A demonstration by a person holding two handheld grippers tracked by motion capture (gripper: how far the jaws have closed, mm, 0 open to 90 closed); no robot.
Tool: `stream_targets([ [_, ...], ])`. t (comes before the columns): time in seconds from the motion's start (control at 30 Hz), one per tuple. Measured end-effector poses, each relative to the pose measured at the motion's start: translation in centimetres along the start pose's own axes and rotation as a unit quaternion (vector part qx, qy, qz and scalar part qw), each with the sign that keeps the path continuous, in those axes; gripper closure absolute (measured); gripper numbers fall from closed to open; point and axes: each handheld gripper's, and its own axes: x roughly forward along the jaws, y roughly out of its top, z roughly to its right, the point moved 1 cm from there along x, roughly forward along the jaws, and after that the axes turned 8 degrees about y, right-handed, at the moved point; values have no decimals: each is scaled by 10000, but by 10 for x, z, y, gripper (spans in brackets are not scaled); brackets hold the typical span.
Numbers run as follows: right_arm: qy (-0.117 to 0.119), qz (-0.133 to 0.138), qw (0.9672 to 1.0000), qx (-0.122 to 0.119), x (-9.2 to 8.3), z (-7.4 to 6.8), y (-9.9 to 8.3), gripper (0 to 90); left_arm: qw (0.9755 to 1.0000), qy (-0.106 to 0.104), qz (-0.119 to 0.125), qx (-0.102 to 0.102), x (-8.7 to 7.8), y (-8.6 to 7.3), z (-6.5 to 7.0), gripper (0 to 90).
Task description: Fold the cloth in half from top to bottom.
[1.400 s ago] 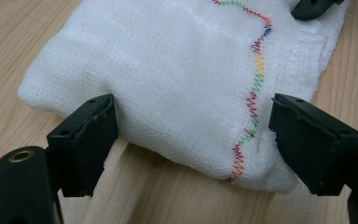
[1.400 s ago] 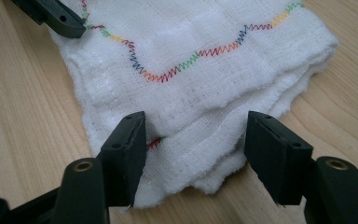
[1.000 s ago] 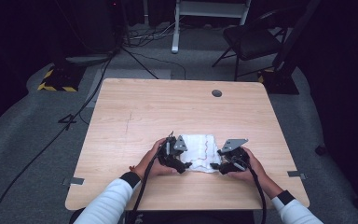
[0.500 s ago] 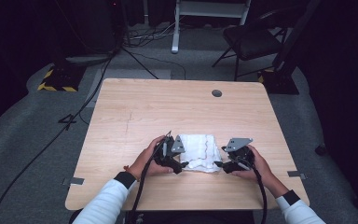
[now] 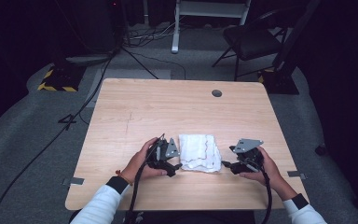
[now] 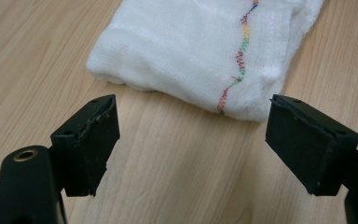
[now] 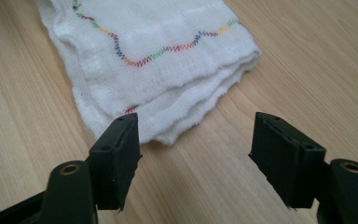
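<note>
One folded white cloth with wavy rainbow stitching [image 5: 199,153] lies at lower centre of the light wooden table [image 5: 177,107]. Two grippers flank it: the left gripper [image 5: 177,166] and the right gripper [image 5: 224,164], both wide open and empty. No writing shows. Both have backed away from the cloth since the earlier frame.

The folded cloth [image 6: 200,51] is soft white woven cotton, loosely textured, with rainbow zigzag stitching and fraying edges. The table [image 5: 168,112] is pale wood-grain laminate, smooth and matt. Each claw is matt black plastic.
</note>
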Motion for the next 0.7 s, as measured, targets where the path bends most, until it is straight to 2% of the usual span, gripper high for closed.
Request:
stream_targets([
  [0.17, -118, -30, 9999, 36, -8, 1, -7, 328, 9998, 160, -59, 29, -7, -7, -2, 183],
  [0.3, -259, -7, 9996, 76, -18, 3, -14, 325, 9994, 334, -76, -68, -15, -13, -6, 190],
  [0.37, -320, 60, 9994, 145, -24, 4, -19, 323, 9990, 438, -87, -81, -19, -16, -6, 190],
  [0.6, -500, -41, 9981, 362, -38, 10, -42, 305, 9971, 696, -277, -105, -31, -37, -8, 188],
  [0.7, -611, -32, 9970, 474, -43, 13, -55, 303, 9964, 756, -246, -286, -36, -48, -10, 183],
])
